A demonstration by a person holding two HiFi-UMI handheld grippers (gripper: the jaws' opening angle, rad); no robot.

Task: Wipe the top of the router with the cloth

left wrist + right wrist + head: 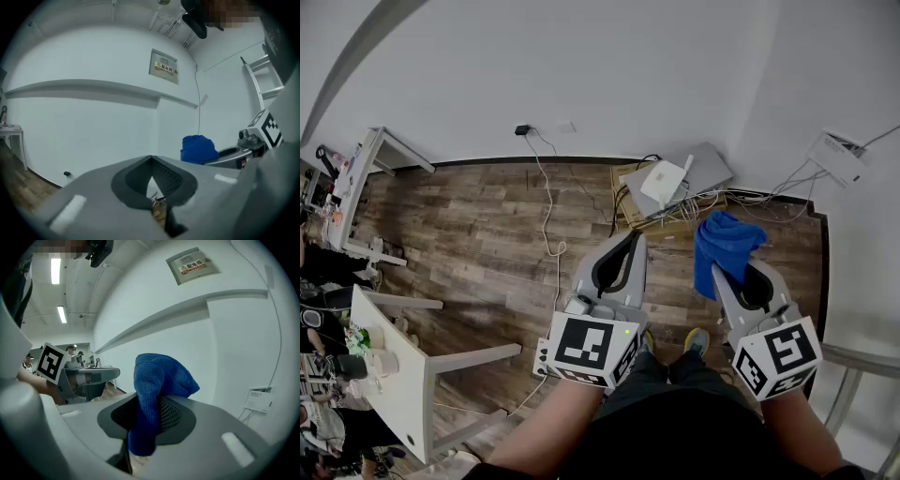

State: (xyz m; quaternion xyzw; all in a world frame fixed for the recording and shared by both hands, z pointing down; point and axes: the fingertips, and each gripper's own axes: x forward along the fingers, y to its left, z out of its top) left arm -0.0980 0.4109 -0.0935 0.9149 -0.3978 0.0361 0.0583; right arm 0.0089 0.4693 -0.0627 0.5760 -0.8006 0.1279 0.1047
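Two tools hover over the wooden floor (478, 234), the left tool (633, 236) clenched on nothing, the right tool (719, 272) pinching the blue cloth (724, 244), the white router (664, 180) beyond them near the far wall (581, 75).

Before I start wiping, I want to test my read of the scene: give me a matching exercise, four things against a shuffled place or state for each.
Things
1. cloth
2. router
3. left tool
4. white table

Places or states
a. shut, with nothing in it
b. by the far wall, among cables
c. clamped in the right tool
d. at the far left of the head view

Pairs: 1-c, 2-b, 3-a, 4-d
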